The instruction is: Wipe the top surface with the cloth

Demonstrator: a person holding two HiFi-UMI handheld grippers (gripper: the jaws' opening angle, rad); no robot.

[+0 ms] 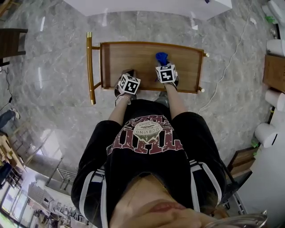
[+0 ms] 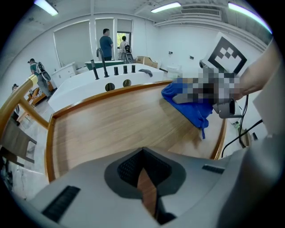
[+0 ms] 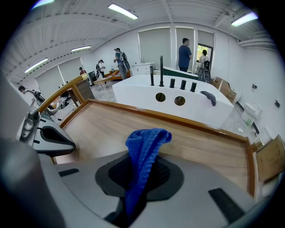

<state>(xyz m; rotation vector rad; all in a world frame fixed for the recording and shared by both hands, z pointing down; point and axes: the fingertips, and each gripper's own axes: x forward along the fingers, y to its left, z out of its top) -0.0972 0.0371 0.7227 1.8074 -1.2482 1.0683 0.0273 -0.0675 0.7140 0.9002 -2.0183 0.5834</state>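
The top surface is a wooden cart top with a raised rim. My right gripper is over its near middle-right, shut on a blue cloth. In the right gripper view the cloth sticks up out of the right gripper in a bunched fold above the wood. My left gripper hovers at the near edge, to the left of the right one. The left gripper is shut on nothing, over bare wood. From there the cloth hangs down onto the wood at the right.
A brass handle bar runs along the cart's left end. A white counter with black upright items stands just beyond the cart. A cable trails on the marble floor at right, near white rolls. People stand far back.
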